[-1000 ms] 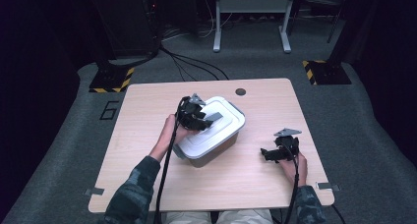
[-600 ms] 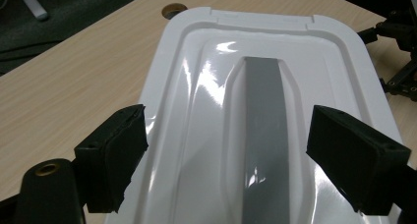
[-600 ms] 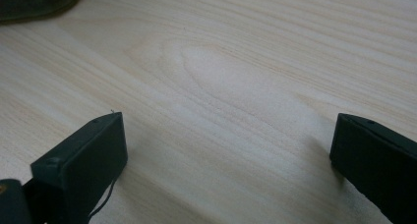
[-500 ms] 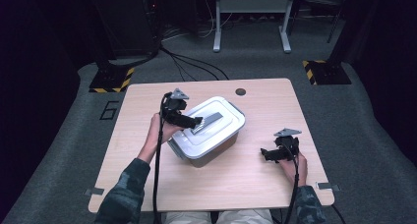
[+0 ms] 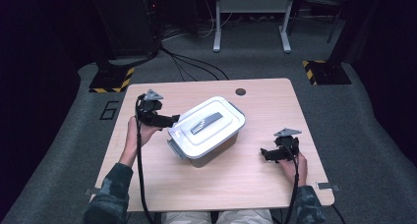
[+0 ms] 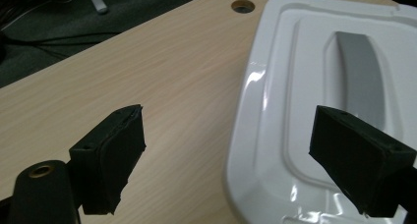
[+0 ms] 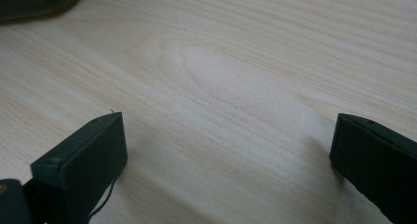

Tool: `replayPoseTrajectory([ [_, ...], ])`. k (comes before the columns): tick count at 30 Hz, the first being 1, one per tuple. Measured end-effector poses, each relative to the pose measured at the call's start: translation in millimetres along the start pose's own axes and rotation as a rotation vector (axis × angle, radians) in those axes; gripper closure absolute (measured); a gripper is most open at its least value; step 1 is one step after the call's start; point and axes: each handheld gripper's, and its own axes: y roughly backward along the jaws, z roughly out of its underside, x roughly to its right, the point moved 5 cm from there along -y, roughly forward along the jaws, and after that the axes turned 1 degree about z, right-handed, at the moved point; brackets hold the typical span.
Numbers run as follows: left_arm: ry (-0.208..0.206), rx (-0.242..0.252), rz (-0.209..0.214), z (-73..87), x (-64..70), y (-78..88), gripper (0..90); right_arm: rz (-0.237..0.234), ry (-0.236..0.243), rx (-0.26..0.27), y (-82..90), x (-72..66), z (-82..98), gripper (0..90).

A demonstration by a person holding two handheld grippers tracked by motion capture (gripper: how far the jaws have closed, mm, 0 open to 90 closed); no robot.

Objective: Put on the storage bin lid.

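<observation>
Your left gripper (image 5: 173,120) hangs just beside the left end of the white lidded box (image 5: 206,130), which sits near the middle of the table (image 5: 162,184); its jaws have just been opening and stand wide with nothing between them. The lid (image 6: 314,86) with its grey handle (image 6: 361,76) is on, hiding any contents. Your right gripper (image 5: 265,154) rests wide apart over bare wood, well apart from the box.

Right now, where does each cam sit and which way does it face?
High view: above the person's side, looking forward and down on the table; shows forearms, left gripper, right gripper.
Left gripper view: rides the left gripper, looks over the white box lid's edge; its open fingers show.
Right gripper view: looks down at bare wood; open fingers show.
Shared: high and left gripper views both show the box and the table hole.
</observation>
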Motion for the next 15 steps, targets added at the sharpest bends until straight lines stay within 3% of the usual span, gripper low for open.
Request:
replayPoseTrajectory([
  [2,0.037,0.009,-0.028,10.0,-11.6,1.9,13.3,0.000,0.000,0.000,0.0,0.0,0.0,0.1],
  [6,0.070,-0.003,-0.066,24.4,-27.5,3.5,12.4,0.000,0.000,0.000,0.0,0.0,0.0,0.0],
  [15,0.164,-0.012,-0.107,57.8,-55.0,5.5,11.8,0.000,0.000,0.000,0.0,0.0,0.0,0.0],
])
